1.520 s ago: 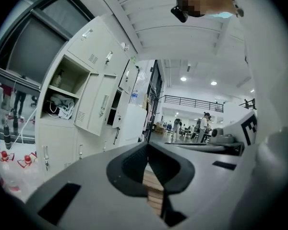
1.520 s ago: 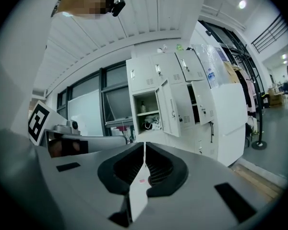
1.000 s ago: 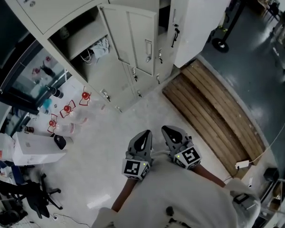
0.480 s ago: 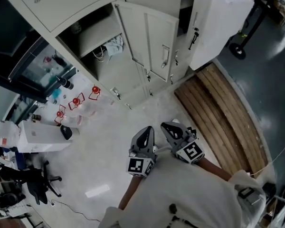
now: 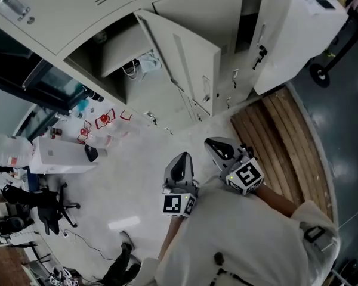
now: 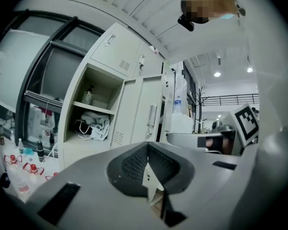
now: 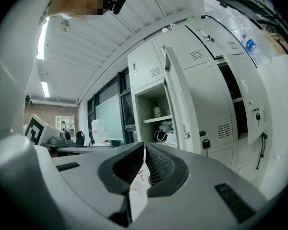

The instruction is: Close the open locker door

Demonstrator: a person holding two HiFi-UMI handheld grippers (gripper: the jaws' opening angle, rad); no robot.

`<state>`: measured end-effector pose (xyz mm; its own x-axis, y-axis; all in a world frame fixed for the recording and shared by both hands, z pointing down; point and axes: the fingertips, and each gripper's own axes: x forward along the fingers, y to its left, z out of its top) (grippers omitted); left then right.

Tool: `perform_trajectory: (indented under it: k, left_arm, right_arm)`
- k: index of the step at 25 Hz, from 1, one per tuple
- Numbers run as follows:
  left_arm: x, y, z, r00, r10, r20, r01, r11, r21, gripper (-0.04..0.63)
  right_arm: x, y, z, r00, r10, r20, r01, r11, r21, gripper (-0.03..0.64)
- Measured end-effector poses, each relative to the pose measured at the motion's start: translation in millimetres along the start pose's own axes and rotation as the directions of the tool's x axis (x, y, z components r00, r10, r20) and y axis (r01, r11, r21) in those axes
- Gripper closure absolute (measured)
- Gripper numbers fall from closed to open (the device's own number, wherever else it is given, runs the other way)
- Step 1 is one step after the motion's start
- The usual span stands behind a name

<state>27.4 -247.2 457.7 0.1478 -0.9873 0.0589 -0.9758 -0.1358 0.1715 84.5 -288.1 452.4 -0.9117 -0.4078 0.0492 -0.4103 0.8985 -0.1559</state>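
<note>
Close in at the person's chest, the left gripper (image 5: 179, 162) and the right gripper (image 5: 218, 148) both have their fingers clenched on nothing, tips pointing toward twelve o'clock. Compared with a second ago, the lockers stand larger and nearer in the head view. The right gripper has also drawn a little away from the left, toward the wooden boards (image 5: 286, 136) at two o'clock. The person seems to be walking up rather than reaching. Across the floor (image 5: 137, 159), the locker door (image 5: 194, 58) still stands swung out at twelve o'clock, now seen more edge-on and well apart from both grippers. Behind it, at eleven o'clock, the open compartment (image 5: 116, 52) shows a bundle of cloth (image 5: 148, 61). The task looks to be in its approach, with the push on the door not yet begun.
</note>
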Motion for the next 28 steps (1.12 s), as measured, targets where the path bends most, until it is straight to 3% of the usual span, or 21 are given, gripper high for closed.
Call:
perform_trajectory:
  k: [5, 11, 14, 16, 23, 28]
  left_arm:
    - [30, -11, 18, 0.994, 0.085, 0.069, -0.086, 0.996, 0.011, 0.588]
    - [47, -17, 34, 0.972, 0.196, 0.131, -0.199, 0.98, 0.014, 0.588]
    - [50, -19, 35, 0.956, 0.252, 0.152, -0.257, 0.966, 0.011, 0.588]
    - [49, -20, 34, 0.943, 0.294, 0.158, -0.298, 0.954, 0.002, 0.588]
    - [41, -19, 28, 0.906, 0.391, 0.163, -0.394, 0.919, -0.013, 0.588]
    - [41, -23, 26, 0.906, 0.397, 0.144, -0.403, 0.915, 0.01, 0.588]
  right_arm:
    - [2, -40, 20, 0.995, 0.093, 0.029, -0.093, 0.995, -0.025, 0.584]
    - [5, -82, 41, 0.975, 0.219, 0.044, -0.218, 0.976, -0.015, 0.576]
    - [13, -97, 44, 0.953, 0.303, 0.021, -0.303, 0.953, -0.026, 0.443]
    - [18, -102, 50, 0.935, 0.353, 0.013, -0.352, 0.935, -0.044, 0.417]
    - [40, -108, 62, 0.883, 0.469, -0.023, -0.467, 0.871, -0.15, 0.402]
    - [46, -108, 63, 0.854, 0.519, -0.014, -0.519, 0.85, -0.09, 0.403]
